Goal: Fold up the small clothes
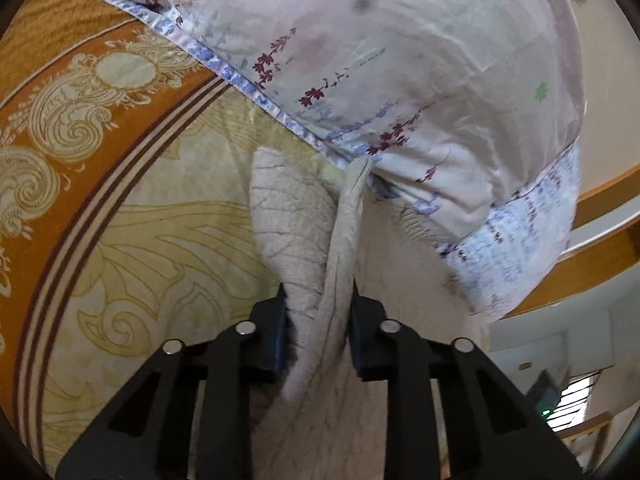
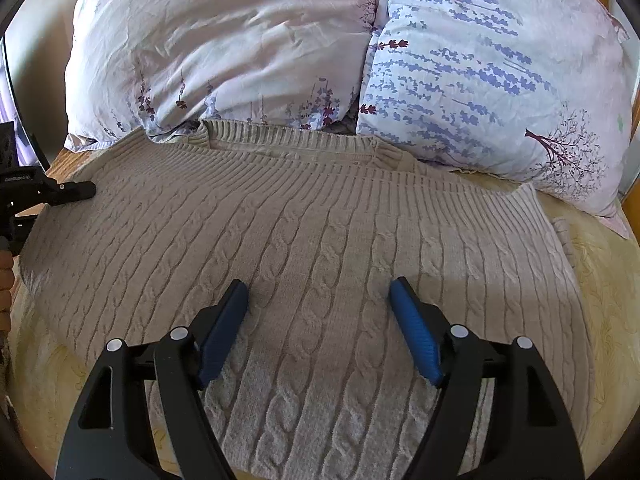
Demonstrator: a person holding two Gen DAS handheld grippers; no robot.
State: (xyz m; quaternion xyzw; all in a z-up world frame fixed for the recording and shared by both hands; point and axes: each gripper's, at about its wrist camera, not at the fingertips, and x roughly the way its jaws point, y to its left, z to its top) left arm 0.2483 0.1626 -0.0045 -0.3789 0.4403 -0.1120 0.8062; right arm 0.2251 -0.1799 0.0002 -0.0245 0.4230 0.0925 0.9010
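Note:
A beige cable-knit sweater (image 2: 304, 232) lies spread on the bed, its ribbed collar toward the pillows. My right gripper (image 2: 318, 300) is open just above the sweater's middle, blue pads apart, holding nothing. My left gripper (image 1: 318, 304) is shut on a bunched fold of the sweater (image 1: 296, 232), lifting its edge off the bedspread. The left gripper also shows in the right wrist view (image 2: 76, 191) at the sweater's left edge.
Two floral pillows (image 2: 224, 48) (image 2: 492, 80) lie against the sweater's collar at the head of the bed. A cream and orange patterned bedspread (image 1: 100, 168) lies underneath. A wooden bed frame (image 1: 600, 236) runs on the far side.

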